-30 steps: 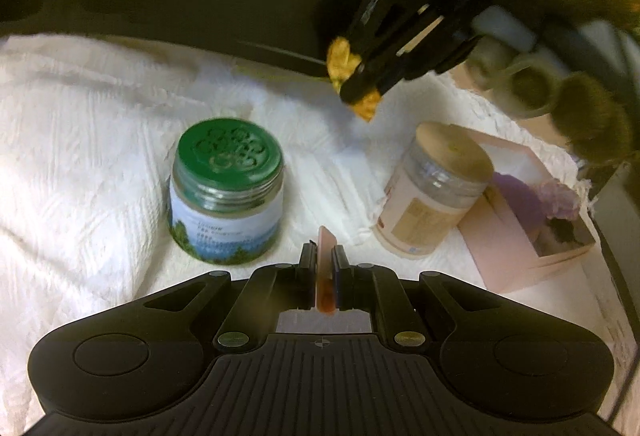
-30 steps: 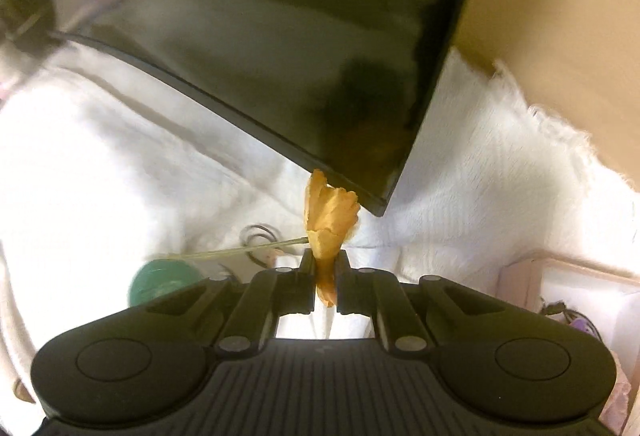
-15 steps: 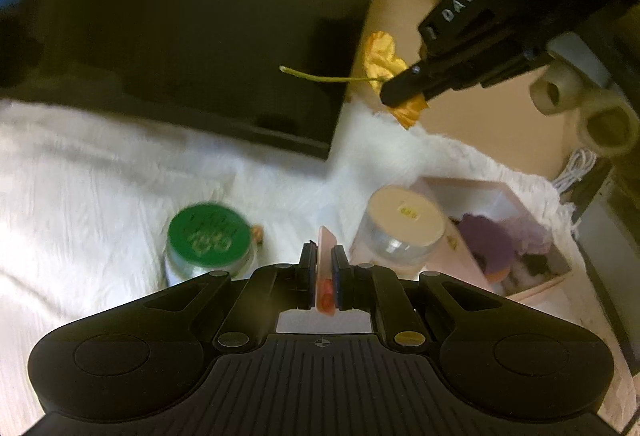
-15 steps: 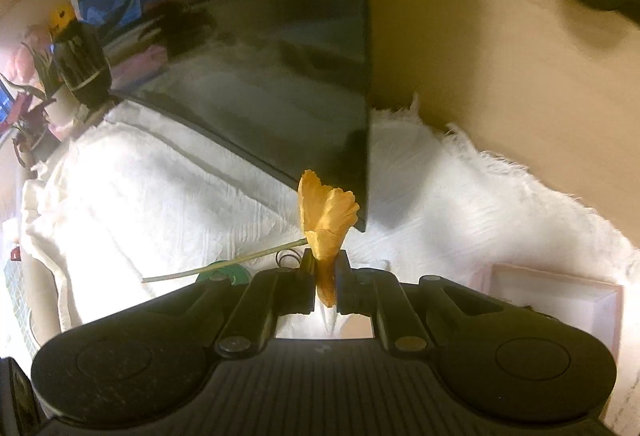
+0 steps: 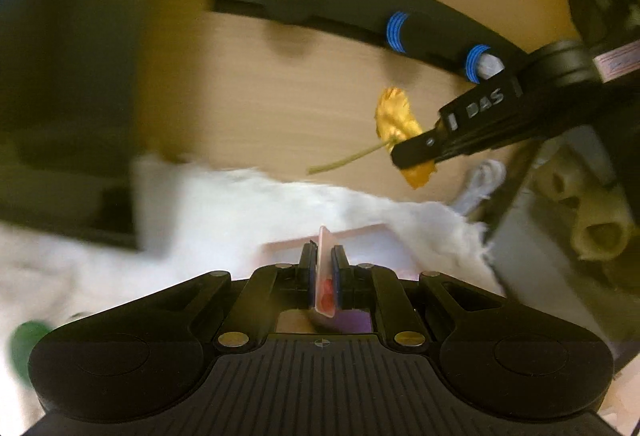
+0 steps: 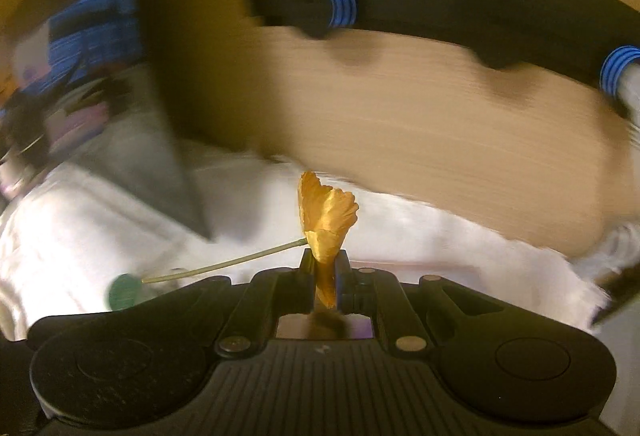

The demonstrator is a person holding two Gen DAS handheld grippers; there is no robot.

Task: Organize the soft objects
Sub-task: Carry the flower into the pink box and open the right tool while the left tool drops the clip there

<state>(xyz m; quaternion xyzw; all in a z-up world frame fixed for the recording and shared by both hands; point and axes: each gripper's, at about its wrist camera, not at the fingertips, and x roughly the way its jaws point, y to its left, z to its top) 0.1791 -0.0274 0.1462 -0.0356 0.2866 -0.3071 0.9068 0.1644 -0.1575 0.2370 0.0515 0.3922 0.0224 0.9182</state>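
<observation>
My right gripper [image 6: 324, 268] is shut on an orange fabric flower [image 6: 326, 215] whose thin green stem [image 6: 224, 264] sticks out to the left. In the left wrist view the same flower [image 5: 396, 115] hangs in the right gripper [image 5: 412, 155] high at the right, above the cloth. My left gripper [image 5: 324, 264] is shut on a thin pink piece [image 5: 325, 276], held upright between the jaws. The pink box [image 5: 352, 240] lies just beyond and below the left gripper, mostly hidden by it.
A white textured cloth [image 5: 240, 203] covers the table. A dark monitor [image 5: 68, 75] stands at the left. A green-lidded jar [image 5: 28, 344] is at the lower left, also in the right wrist view [image 6: 124, 292]. A black bar with blue rings [image 5: 396, 27] sits on the wooden wall.
Both grippers have risen and swung right toward the pink box. The jars have dropped out of the centre of view. The flower stays clamped in the right gripper.
</observation>
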